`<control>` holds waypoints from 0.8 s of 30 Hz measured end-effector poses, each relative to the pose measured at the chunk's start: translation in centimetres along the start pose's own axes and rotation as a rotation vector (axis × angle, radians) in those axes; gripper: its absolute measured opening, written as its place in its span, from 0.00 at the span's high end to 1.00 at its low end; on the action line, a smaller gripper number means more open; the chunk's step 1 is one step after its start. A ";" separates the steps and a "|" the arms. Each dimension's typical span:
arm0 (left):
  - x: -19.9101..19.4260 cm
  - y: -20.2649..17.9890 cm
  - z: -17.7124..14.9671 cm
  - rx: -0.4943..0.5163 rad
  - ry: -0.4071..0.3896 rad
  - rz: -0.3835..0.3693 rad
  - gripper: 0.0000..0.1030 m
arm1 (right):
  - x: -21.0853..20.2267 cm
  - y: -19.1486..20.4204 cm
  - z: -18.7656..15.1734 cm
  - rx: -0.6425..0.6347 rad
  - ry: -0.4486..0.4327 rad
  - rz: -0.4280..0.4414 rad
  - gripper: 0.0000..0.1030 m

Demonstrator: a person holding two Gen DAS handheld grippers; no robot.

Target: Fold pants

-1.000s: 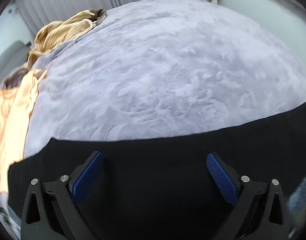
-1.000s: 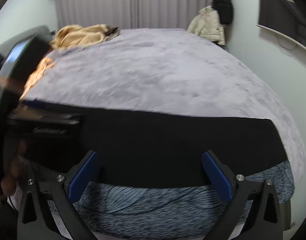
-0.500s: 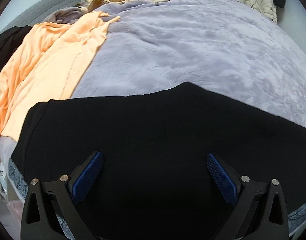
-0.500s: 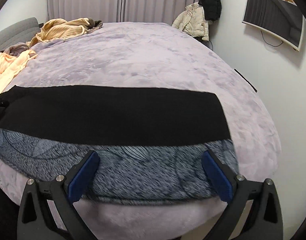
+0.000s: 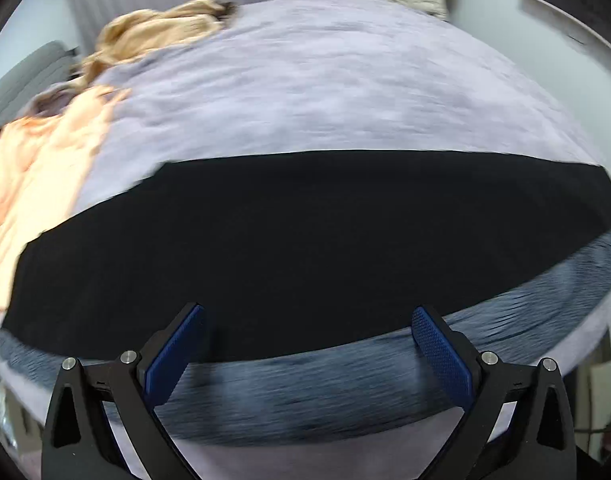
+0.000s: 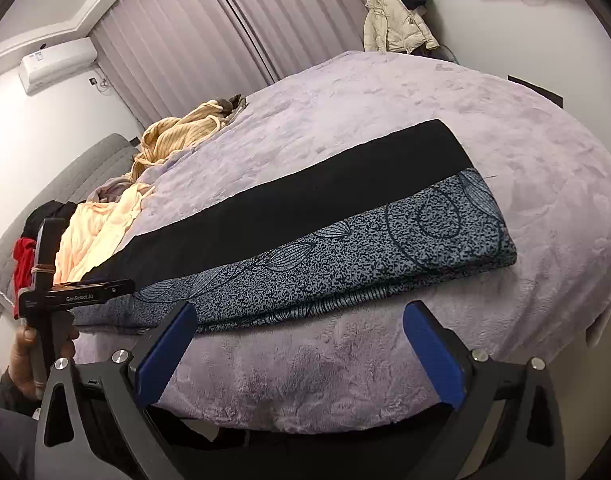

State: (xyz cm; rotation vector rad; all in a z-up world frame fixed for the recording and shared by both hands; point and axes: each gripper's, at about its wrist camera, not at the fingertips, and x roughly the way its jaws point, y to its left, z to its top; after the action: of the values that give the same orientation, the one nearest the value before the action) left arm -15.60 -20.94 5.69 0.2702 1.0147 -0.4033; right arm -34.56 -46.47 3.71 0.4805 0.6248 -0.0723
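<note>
Pants (image 6: 305, 216) lie flat on bed (image 6: 385, 360); both grippers spread, empty.

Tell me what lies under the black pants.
The black pants lie partly over a grey patterned garment, whose near strip shows, on the lilac blanket. How far the patterned garment reaches beneath them is hidden.
</note>
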 end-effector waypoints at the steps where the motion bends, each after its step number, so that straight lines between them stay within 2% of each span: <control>1: 0.7 -1.4 0.4 0.013 0.007 -0.030 0.00 | 0.6 0.0 0.0 0.001 -0.001 -0.004 0.00; 3: 1.9 -3.5 1.3 0.032 -0.001 0.006 0.00 | 1.8 0.0 0.2 0.009 0.008 -0.009 0.00; 5: 2.7 -4.6 2.5 0.041 -0.011 -0.007 0.00 | 2.2 -0.1 0.5 0.012 -0.009 -0.022 0.00; 8: 3.8 -5.1 5.4 0.010 -0.012 -0.013 0.00 | 2.7 0.0 1.3 -0.013 -0.034 -0.041 0.00; 13: 6.9 -5.4 10.2 -0.059 0.039 0.003 0.00 | 4.4 -0.2 2.6 -0.042 -0.038 -0.083 0.00; 15: 6.6 -5.9 10.0 -0.046 0.048 0.004 0.00 | 4.5 -0.4 2.8 -0.035 -0.041 -0.083 0.00; 19: 5.5 -6.6 6.5 -0.047 0.058 0.006 0.00 | 4.4 -0.7 2.5 -0.038 -0.034 -0.065 0.00; 21: 4.7 -7.5 4.8 -0.030 0.022 0.022 0.00 | 4.5 -0.8 2.7 -0.035 -0.033 -0.062 0.00; 24: 4.2 -8.4 3.9 -0.003 0.007 0.027 0.00 | 4.9 -0.6 3.0 -0.038 -0.026 -0.090 0.00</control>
State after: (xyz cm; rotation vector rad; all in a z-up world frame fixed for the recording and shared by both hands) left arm -14.45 -30.80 3.78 0.2827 1.0177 -0.3764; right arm -29.02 -48.03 2.74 0.4139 0.6211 -0.1509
